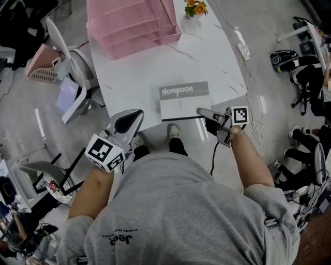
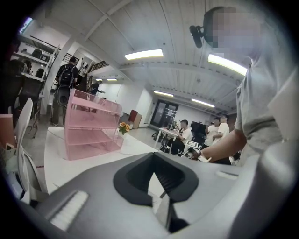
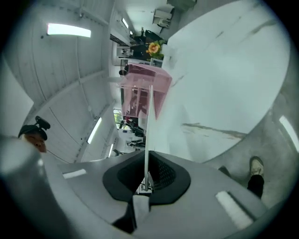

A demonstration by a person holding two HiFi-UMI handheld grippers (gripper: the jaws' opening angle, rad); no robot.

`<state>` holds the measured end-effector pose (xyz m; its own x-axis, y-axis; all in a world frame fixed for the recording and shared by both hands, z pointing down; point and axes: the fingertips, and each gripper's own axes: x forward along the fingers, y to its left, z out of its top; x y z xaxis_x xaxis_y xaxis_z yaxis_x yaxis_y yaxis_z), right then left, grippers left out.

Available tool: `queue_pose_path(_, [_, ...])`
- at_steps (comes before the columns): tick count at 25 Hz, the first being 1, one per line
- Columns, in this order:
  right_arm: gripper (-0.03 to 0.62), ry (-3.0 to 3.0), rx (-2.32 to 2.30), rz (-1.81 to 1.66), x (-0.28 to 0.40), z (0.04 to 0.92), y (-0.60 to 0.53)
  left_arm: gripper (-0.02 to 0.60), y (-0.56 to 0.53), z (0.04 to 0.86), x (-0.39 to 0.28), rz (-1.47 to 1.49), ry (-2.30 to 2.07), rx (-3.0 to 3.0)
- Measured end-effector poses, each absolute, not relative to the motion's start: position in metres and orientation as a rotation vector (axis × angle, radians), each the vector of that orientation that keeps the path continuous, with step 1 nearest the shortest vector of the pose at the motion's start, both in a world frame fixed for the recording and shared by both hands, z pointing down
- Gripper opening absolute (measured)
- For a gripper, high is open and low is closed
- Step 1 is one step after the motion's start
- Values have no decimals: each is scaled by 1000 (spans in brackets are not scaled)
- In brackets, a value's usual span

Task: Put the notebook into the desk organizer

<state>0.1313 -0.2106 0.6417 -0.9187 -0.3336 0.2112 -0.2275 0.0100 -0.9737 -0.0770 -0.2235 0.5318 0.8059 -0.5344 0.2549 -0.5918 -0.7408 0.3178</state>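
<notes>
The notebook (image 1: pixel 184 101) lies cover up at the near edge of the white worktop (image 1: pixel 207 57), w/ its near side right at the rim. The right gripper (image 1: pixel 202 112) is clenched on the near right corner. In the right gripper view the thin edge of the book runs straight out from between the squeezed jaws. It prob. grabs there b/c that corner is the closest bit to reach. A flat, thin book is also easier to pinch from the side than from on top. No view tells if the book is off the worktop yet.

The pink desk organizer (image 1: pixel 132 23) stands at the far end of the worktop, well apart from the book. So the book has to go across the worktop to get in.

The left gripper (image 1: pixel 135 115) hangs low at the near left, off the worktop. Its jaws are closed w/ nothing in them. It's prob. just waiting & staying out of the way.

Count: 1 notebook, 1 organizer, 2 grippers, & 1 small bunch of orange flowers (image 1: pixel 195 7) just beside the organizer.
</notes>
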Motion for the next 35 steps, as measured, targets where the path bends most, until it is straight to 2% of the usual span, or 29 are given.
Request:
queue_pose_path(11, [9,2187,-603,-1581,78,469,-325,57,-248,482,-136,122,-1001,2645])
queue_pose_path(17, [9,2154,-645,-1403,28,404,-395,57,-266,456,-182,92,-1110,2664])
queue_pose_path(27, [11,1996,-954,-1282,-58,383,-522,57,-274,444,-265,78,-1218,2650])
queue_pose_path(35, [11,1903,-1165,-1248,-97,401,-593,57,-269,461,-322,79,-1268,2590])
